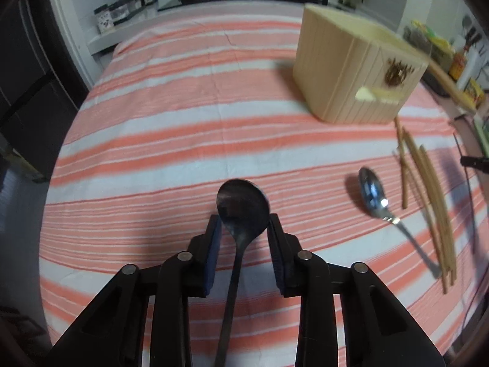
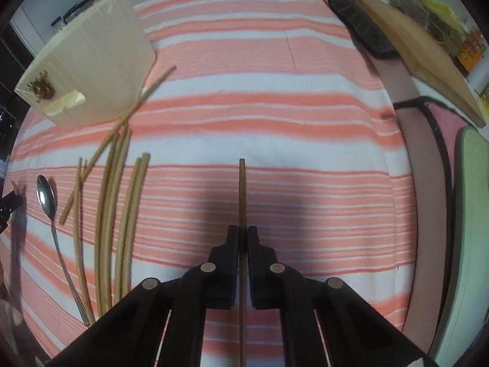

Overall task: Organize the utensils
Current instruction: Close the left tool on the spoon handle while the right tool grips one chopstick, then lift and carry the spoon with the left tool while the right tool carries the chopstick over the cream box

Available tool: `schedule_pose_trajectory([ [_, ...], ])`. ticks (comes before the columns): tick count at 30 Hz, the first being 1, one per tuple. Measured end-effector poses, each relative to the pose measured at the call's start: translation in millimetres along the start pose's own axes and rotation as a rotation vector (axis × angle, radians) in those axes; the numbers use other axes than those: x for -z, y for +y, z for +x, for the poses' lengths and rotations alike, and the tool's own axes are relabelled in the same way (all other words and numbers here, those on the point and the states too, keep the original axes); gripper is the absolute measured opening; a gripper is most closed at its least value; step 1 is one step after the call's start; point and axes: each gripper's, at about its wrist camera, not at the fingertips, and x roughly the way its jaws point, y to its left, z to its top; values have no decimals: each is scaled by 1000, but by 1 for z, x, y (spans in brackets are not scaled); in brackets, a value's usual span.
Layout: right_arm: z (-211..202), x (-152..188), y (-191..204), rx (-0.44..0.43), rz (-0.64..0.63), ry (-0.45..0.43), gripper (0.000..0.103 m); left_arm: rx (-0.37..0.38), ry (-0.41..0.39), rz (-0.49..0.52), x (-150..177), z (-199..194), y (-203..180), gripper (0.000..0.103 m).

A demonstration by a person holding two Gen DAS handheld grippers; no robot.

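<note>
A: Where is the dark spoon (image 1: 243,205)?

B: It sits between the pads of the left gripper (image 1: 244,223). The jaws are only a little way apart and squeeze the sides of the bowl. The handle runs back toward six o'clock.

A: And the other tool?

B: The right gripper (image 2: 243,234) is closed tight on one brown chopstick (image 2: 242,195). The stick pokes out toward twelve o'clock, above the striped cloth (image 2: 275,76).

A: Where do they go?

B: I think into the cream box (image 1: 351,70). From the left gripper it stands at about one o'clock. From the right gripper it is at about ten o'clock.

A: So which step is this?

B: Both tools have picked something up. I think they now carry it to the box.

A: What comes next?

B: Lift each thing over the open top, point it down, then let go. The spoon is pinched on its round bowl, so it could slip.

A: Is more left?

B: Yes. A shiny spoon (image 2: 45,197) and a bunch of loose chopsticks (image 2: 105,214) lie on the cloth, near the box.
</note>
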Motion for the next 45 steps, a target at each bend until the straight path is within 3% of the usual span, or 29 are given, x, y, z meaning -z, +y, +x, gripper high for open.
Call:
schedule_pose_trajectory([
  [1, -17, 1, 4, -32, -1, -47, 6, 13, -25, -18, -4, -12, 3, 1],
  [3, -51, 6, 13, -89, -17, -132, 6, 64, -81, -56, -8, -36, 10, 0],
  [6, -94, 19, 28, -121, -58, -239, 6, 83, -141, -56, -10, -58, 12, 0],
  [10, -115, 30, 45, -138, -71, -284, 6, 83, -87, 64, -7, -46, 1, 3],
  [12, -118, 41, 43, -146, -71, -296, 6, 53, -36, 156, 1, -31, -10, 23],
  [13, -119, 44, 45, -148, -75, -301, 6, 20, -22, 204, 8, -23, -18, 51],
  [14, -121, 48, 44, -152, -78, -305, 6, -17, -13, 254, 14, -14, -24, 70],
  [15, -126, 54, 44, -158, -79, -310, 6, -50, -2, 308, 19, -5, -30, 72],
  [18, -132, 61, 46, -177, -76, -327, 6, -120, 70, 416, 30, 23, -40, 71],
  [21, -140, 65, 49, -189, -80, -348, 6, -176, 101, 424, 31, 40, -35, 71],
  [27, -153, 73, 53, -193, -101, -377, 6, -124, 115, 228, 13, 39, 13, 62],
  [33, -159, 73, 52, -195, -96, -406, 6, -111, 130, 157, 14, 41, 38, 55],
  [36, -157, 70, 50, -200, -86, -404, 6, -105, 129, 158, 18, 40, 36, 55],
  [40, -155, 69, 54, -203, -93, -400, 6, -73, 117, 116, 13, 42, 38, 65],
  [45, -156, 64, 59, -198, -110, -410, 6, -33, 121, 94, -3, 58, 30, 66],
])
